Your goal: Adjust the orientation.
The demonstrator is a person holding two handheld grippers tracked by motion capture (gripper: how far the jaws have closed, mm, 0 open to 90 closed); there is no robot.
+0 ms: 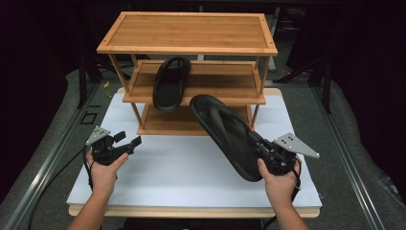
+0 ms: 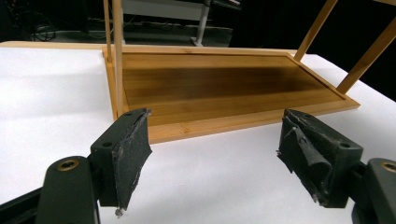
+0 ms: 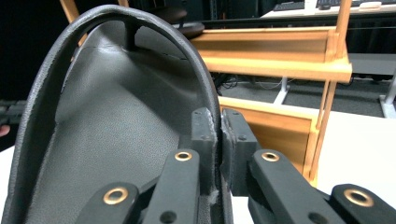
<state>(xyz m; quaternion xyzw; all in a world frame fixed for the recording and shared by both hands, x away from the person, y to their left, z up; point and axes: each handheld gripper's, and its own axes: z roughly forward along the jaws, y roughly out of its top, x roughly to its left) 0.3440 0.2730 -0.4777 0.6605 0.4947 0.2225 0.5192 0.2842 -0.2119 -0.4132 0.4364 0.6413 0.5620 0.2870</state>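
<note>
A black sandal point(image 1: 225, 134) is held tilted above the white table, its toe end pointing at the bamboo shoe rack point(image 1: 189, 33). My right gripper point(image 1: 261, 148) is shut on the sandal's rim near the heel; in the right gripper view the jaws pinch that rim point(image 3: 218, 135) with the footbed point(image 3: 112, 121) to their left. A second black sandal point(image 1: 171, 82) lies on the rack's middle shelf, its heel overhanging the front edge. My left gripper point(image 1: 128, 142) stands open near the rack's lower left corner, its pads point(image 2: 133, 149) wide apart and nothing between them, facing the bottom shelf point(image 2: 224, 86).
The three-tier rack stands at the back of the white table top point(image 1: 182, 167); its top shelf and bottom shelf are bare. A grey ledge and dark floor surround the table. Cables trail from both grippers toward the near edge.
</note>
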